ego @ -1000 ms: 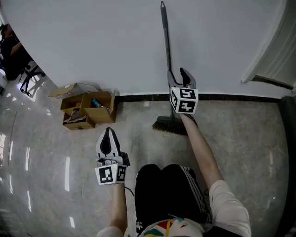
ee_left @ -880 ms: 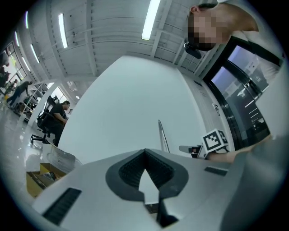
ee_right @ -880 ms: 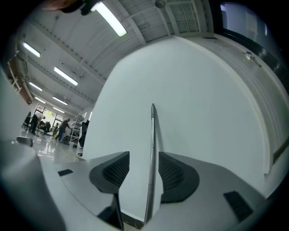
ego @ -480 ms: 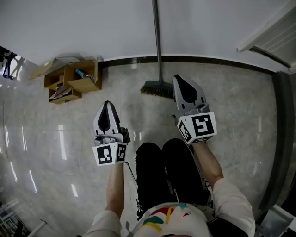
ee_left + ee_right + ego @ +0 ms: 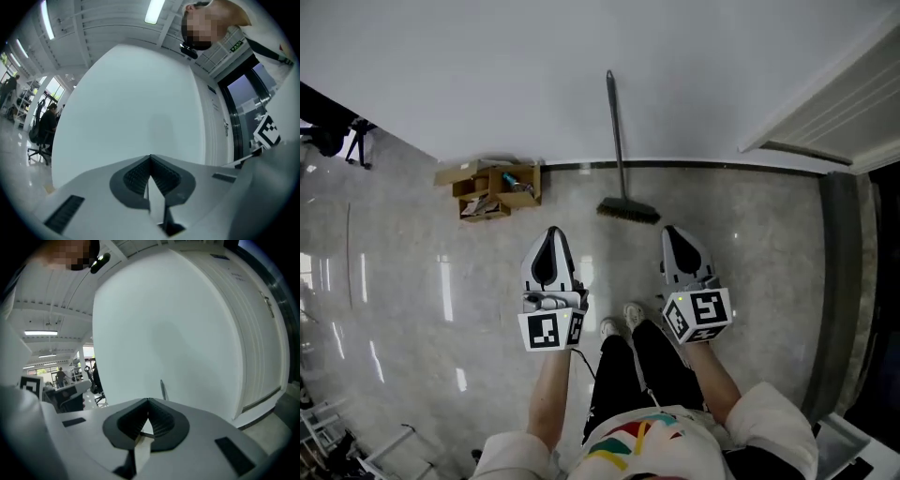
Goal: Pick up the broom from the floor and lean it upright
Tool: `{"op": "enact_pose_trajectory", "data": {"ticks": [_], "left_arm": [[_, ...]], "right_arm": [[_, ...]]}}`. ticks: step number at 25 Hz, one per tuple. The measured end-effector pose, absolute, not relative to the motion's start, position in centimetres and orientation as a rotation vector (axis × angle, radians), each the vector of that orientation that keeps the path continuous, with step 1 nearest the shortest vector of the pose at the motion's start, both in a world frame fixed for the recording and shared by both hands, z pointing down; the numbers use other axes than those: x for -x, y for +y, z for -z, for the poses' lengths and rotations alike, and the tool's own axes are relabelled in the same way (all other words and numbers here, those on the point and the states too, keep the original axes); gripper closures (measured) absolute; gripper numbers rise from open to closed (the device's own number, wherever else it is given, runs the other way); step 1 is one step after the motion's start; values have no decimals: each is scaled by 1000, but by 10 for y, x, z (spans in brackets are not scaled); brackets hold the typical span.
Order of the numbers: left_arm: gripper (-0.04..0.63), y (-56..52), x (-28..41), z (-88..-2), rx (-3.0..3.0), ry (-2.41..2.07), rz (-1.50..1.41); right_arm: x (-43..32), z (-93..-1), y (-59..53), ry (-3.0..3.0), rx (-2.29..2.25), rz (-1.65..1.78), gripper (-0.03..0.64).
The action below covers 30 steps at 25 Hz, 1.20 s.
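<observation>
The broom (image 5: 620, 157) stands upright against the white wall, its bristle head (image 5: 628, 212) on the floor by the dark baseboard. The tip of its grey handle (image 5: 162, 390) shows above my right gripper's jaws in the right gripper view. My left gripper (image 5: 551, 240) is shut and empty, held level well back from the broom. My right gripper (image 5: 677, 238) is shut with nothing in it, apart from the broom and to the right of its head. Both grippers (image 5: 150, 158) (image 5: 148, 401) face the bare wall.
An open cardboard box (image 5: 495, 187) with small items sits on the floor by the wall, left of the broom. A white door (image 5: 834, 112) and a dark strip of floor (image 5: 834, 281) lie to the right. The person's legs and shoes (image 5: 621, 323) are below the grippers. Distant people and chairs (image 5: 40, 136) are at the left.
The right gripper let go of the broom handle, shut and drew back. Both grippers rose as the person stood up; the view pulled away and the broom stays leaning on the wall.
</observation>
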<state>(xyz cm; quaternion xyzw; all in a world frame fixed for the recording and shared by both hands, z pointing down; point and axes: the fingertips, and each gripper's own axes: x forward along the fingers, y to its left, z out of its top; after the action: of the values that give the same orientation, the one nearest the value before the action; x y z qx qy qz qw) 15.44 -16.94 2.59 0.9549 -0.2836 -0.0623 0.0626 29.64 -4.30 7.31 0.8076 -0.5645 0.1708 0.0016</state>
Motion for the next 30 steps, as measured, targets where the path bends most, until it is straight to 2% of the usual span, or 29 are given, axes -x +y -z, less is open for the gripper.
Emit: {"op": "enact_pose_trajectory", "data": {"ticks": [3, 8, 17, 24, 30], "left_arm": [[551, -125, -157, 53, -2891, -873, 148], [551, -54, -167, 108, -2949, -816, 99], [551, -44, -177, 128, -2957, -703, 160], [551, 3, -124, 137, -2922, -798, 231], [551, 5, -121, 128, -2937, -835, 182]], "right_arm": [[-264, -12, -16, -1820, -2405, -585, 604], [-239, 60, 37, -1896, -2353, -486, 604], [-256, 79, 53, -1818, -2346, -373, 604], [-254, 109, 113, -1733, -2443, -321, 604], [-262, 104, 114, -1760, -2451, -311, 604]]}}
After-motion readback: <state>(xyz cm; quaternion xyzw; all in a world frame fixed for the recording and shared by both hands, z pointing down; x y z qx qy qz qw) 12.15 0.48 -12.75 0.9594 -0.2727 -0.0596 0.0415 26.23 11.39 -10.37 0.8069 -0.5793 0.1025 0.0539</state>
